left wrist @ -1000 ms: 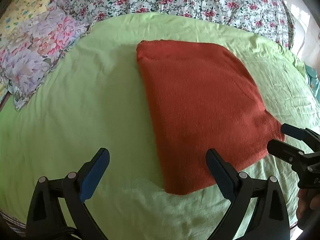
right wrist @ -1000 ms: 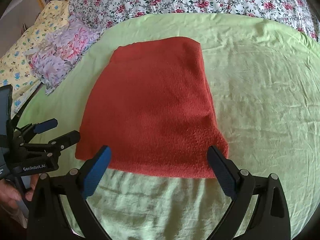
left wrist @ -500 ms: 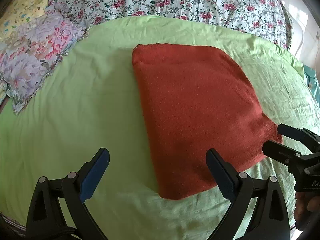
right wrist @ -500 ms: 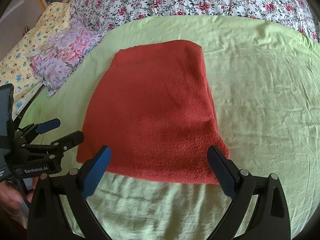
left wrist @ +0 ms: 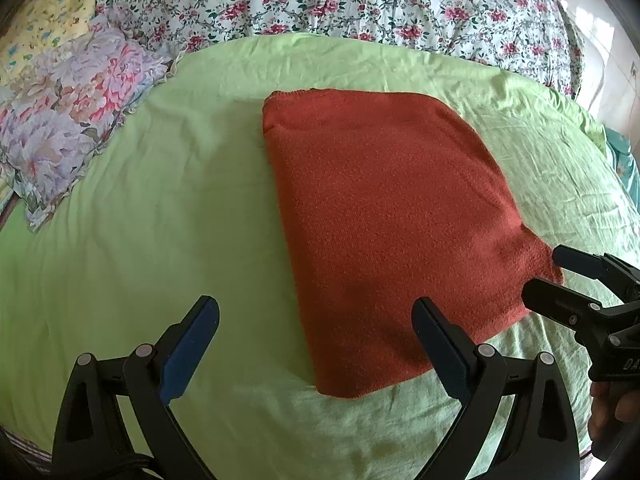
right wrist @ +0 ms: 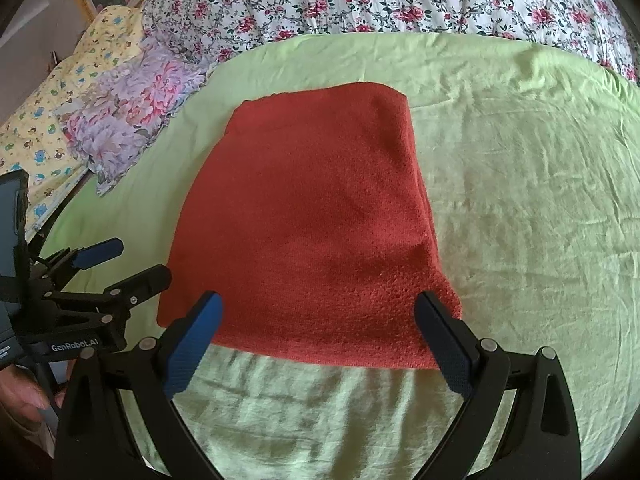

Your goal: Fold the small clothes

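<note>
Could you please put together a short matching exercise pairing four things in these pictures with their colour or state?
Column one:
1. folded garment
2. sheet under the garment
3. left tongs
4. quilt at the far side of the bed

Column two:
A. plain light green
B. open, holding nothing
C. white with pink flowers
D. rust red, lying flat

Pairs: 1-D, 2-A, 3-B, 4-C. The right tongs are open as well, near the garment's near edge.
</note>
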Tool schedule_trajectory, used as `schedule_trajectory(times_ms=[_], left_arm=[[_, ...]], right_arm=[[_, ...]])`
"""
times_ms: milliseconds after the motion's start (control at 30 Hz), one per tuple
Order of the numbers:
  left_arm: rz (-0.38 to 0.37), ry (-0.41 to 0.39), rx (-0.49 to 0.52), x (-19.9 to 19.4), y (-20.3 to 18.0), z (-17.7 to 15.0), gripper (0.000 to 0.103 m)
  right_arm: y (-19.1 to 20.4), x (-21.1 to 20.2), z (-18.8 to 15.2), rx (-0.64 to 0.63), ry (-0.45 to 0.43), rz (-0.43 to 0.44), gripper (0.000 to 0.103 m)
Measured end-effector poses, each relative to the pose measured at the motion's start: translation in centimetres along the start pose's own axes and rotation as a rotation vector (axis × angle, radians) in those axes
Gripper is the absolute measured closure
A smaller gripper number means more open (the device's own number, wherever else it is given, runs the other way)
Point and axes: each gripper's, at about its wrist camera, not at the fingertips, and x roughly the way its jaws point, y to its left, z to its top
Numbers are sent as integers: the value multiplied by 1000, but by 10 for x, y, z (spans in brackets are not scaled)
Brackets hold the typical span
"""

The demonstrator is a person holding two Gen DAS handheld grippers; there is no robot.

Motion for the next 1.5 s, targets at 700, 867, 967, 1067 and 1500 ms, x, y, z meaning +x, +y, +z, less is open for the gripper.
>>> schedule_trajectory(times_ms=[700, 867, 967, 1067, 1500], left_arm=[[-1, 4, 3, 1, 2, 1, 6], [-3, 7, 4, 2, 3, 2, 6], [-7, 8, 4, 1, 3, 2, 6], [-9, 8, 9, 2, 3, 2, 6], [-13, 10, 11, 3, 4, 4, 6]], right_arm=[[0, 0, 1, 5, 0, -2, 6], [1, 0, 1, 2, 1, -1, 6], [2, 0, 2, 6, 2, -2, 6], [2, -1, 2, 6, 0, -3, 6], [2, -1, 3, 19, -1, -2, 6]])
